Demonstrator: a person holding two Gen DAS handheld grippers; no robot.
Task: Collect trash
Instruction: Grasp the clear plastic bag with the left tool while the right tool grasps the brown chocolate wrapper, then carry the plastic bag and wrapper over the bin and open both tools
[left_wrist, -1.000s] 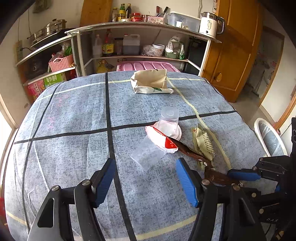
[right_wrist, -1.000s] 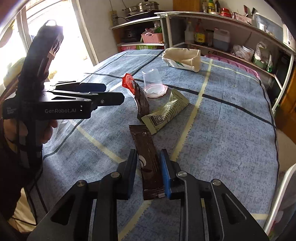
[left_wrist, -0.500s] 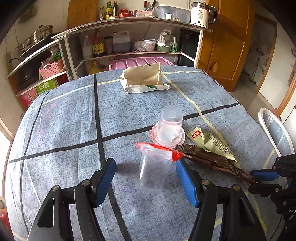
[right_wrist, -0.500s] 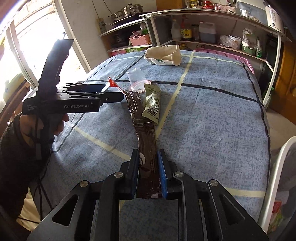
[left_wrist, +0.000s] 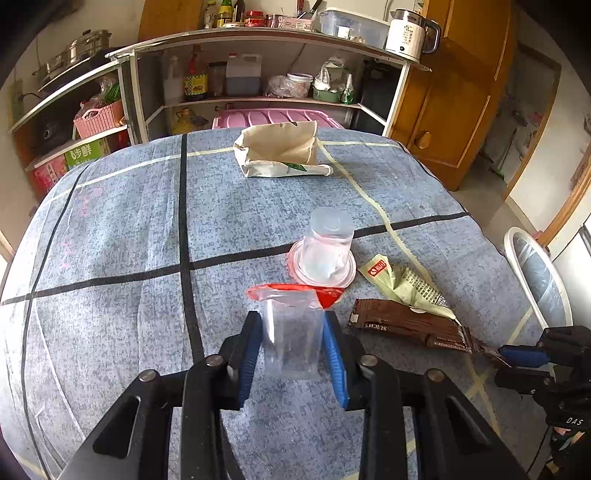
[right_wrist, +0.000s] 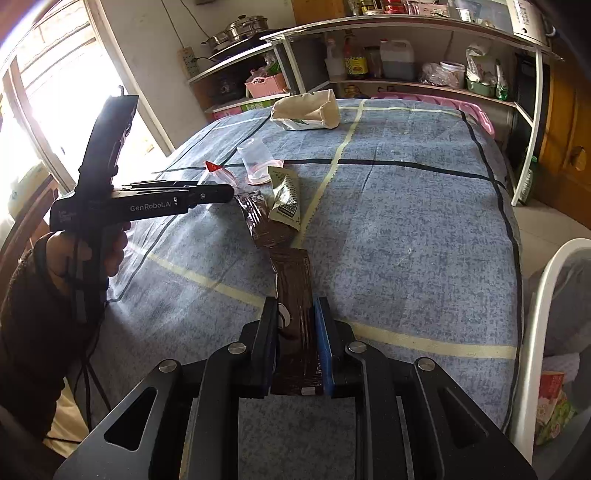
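My left gripper (left_wrist: 291, 343) is shut on a clear plastic cup with a red lid flap (left_wrist: 291, 332), lying on its side on the blue tablecloth. My right gripper (right_wrist: 295, 343) is shut on the near end of a long brown wrapper (right_wrist: 293, 295), whose far end (left_wrist: 406, 325) stretches toward the other trash. An upside-down clear cup (left_wrist: 327, 247) stands just beyond the held cup. A pale green wrapper (left_wrist: 406, 286) lies beside the brown one. In the right wrist view the left gripper (right_wrist: 218, 194) is at the left, with the green wrapper (right_wrist: 284, 199) to its right.
An open beige paper bag (left_wrist: 280, 151) lies at the table's far side. Shelves with bottles and a kettle (left_wrist: 410, 35) stand behind the table. A white chair (left_wrist: 535, 277) is at the right edge. A pink lidded bin (left_wrist: 273, 118) sits behind the table.
My left gripper has moved forward and closed on the clear cup with the red lid. My right gripper has kept its hold on the brown wrapper and drawn back, stretching it out.
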